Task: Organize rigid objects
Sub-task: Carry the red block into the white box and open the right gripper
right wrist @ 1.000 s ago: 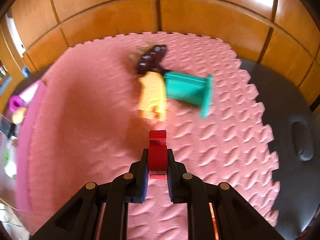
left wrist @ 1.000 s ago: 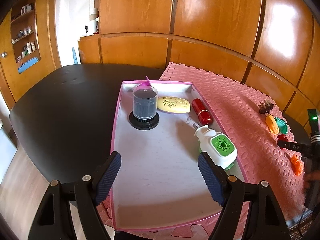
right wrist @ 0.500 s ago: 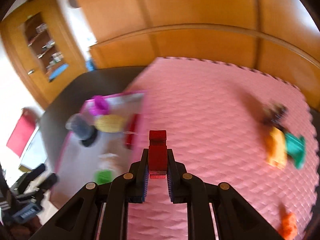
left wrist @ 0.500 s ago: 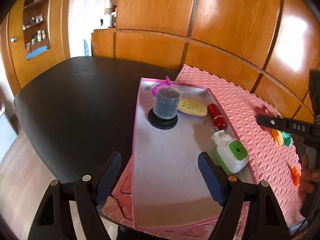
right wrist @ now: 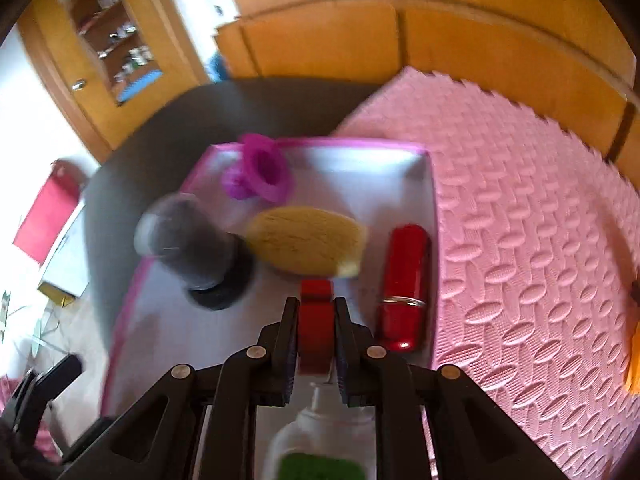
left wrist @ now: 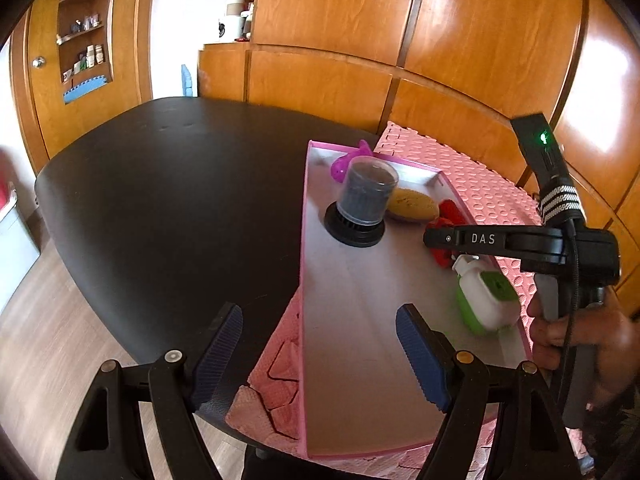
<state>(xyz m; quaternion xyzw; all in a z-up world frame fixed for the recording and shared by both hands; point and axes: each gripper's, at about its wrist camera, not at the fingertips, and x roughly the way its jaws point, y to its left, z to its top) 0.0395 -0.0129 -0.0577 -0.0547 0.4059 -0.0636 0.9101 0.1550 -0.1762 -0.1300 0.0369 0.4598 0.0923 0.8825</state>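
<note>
Your right gripper is clamped on the small red plastic block, low centre in its view, above the pink-rimmed tray, between the yellow oval sponge and the red glossy cylinder. Your left gripper holds nothing, jaws apart, at the tray's bottom edge.

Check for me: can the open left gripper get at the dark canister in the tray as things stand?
Probably yes. The left gripper is open and empty, and bare tray floor lies between it and the dark canister. The right gripper, shut on a red block, reaches in from the side.
</note>
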